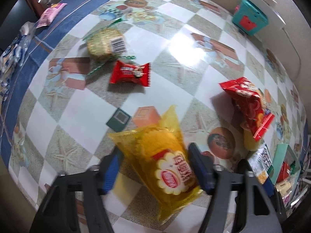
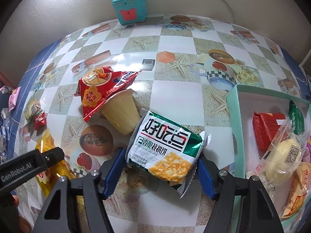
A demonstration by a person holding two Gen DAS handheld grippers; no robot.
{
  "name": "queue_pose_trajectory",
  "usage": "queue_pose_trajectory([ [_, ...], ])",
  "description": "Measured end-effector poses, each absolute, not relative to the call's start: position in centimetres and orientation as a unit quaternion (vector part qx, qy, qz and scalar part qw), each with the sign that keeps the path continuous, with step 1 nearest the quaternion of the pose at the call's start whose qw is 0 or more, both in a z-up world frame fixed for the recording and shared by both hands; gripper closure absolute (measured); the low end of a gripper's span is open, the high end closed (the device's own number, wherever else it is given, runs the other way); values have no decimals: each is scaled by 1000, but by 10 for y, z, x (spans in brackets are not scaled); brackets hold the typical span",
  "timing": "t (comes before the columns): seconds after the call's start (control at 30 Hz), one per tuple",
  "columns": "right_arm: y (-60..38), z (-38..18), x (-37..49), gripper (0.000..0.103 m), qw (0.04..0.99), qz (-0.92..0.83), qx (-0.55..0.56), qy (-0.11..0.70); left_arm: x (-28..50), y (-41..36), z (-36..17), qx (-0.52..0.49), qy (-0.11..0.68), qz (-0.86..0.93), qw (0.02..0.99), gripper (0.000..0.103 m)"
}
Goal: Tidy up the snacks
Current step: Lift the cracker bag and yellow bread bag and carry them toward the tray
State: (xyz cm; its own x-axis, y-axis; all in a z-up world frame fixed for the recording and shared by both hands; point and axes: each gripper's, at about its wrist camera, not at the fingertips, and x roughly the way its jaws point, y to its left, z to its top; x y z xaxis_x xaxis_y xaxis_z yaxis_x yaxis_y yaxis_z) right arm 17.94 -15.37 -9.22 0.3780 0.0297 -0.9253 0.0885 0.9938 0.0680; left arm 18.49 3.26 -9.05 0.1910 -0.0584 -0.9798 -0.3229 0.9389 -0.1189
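Note:
A yellow cookie packet (image 1: 161, 167) lies on the checked tablecloth, and my left gripper (image 1: 155, 161) is shut on it, blue pads against its two long sides. My right gripper (image 2: 161, 161) is shut on a green-and-white biscuit packet (image 2: 165, 145), one pad at each edge. Just behind that packet, a pale jelly cup (image 2: 120, 114) lies on its side under a red snack bag (image 2: 97, 89). In the left wrist view, a red candy (image 1: 130, 73) and a green cracker packet (image 1: 105, 42) lie farther off. One finger of the left gripper (image 2: 48, 155) shows over the yellow packet.
A mint-green box (image 2: 239, 128) with several wrapped snacks inside stands just right of the right gripper. A teal box (image 2: 130, 7) with a white power strip on top sits by the wall. A pink packet (image 1: 50, 13) lies on the blue border at the far left.

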Motion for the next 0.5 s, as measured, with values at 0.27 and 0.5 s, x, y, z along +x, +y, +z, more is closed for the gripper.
queue_pose_trajectory([
  [0.27,-160,-91,178,34,826,-16,70,559,188,17,-89,-146,630,84,758,51],
  [0.5,-162,-89,177,35,823,-15,92,560,188,29,-81,-156,623,83,762,53],
])
